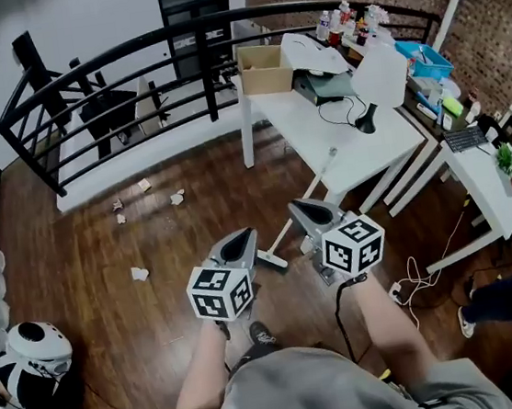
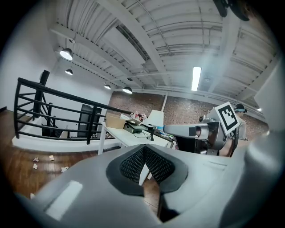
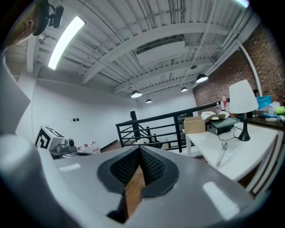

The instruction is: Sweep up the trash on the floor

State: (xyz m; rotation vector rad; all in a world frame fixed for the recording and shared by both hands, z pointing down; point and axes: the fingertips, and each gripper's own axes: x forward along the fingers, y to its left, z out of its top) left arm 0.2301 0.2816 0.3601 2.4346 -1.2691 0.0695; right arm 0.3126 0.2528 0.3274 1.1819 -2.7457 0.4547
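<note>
Several crumpled paper scraps lie on the dark wood floor: one (image 1: 140, 274) to my left, and others (image 1: 177, 197) (image 1: 145, 185) nearer the railing. They also show as scraps (image 2: 51, 157) in the left gripper view. A white broom (image 1: 296, 212) leans against the white table, head on the floor; its handle (image 3: 221, 156) shows in the right gripper view. My left gripper (image 1: 240, 238) (image 2: 144, 150) is shut and empty, held level above the floor. My right gripper (image 1: 305, 208) (image 3: 139, 151) is shut and empty too, beside the broom handle without touching it.
A white table (image 1: 350, 136) carries a cardboard box (image 1: 262, 68), a lamp (image 1: 377, 77) and bottles. A black railing (image 1: 118, 63) curves behind the scraps. A helmet (image 1: 35, 346) sits at the left; cables (image 1: 413, 280), a second desk (image 1: 485, 185) and a person's leg (image 1: 503, 296) at the right.
</note>
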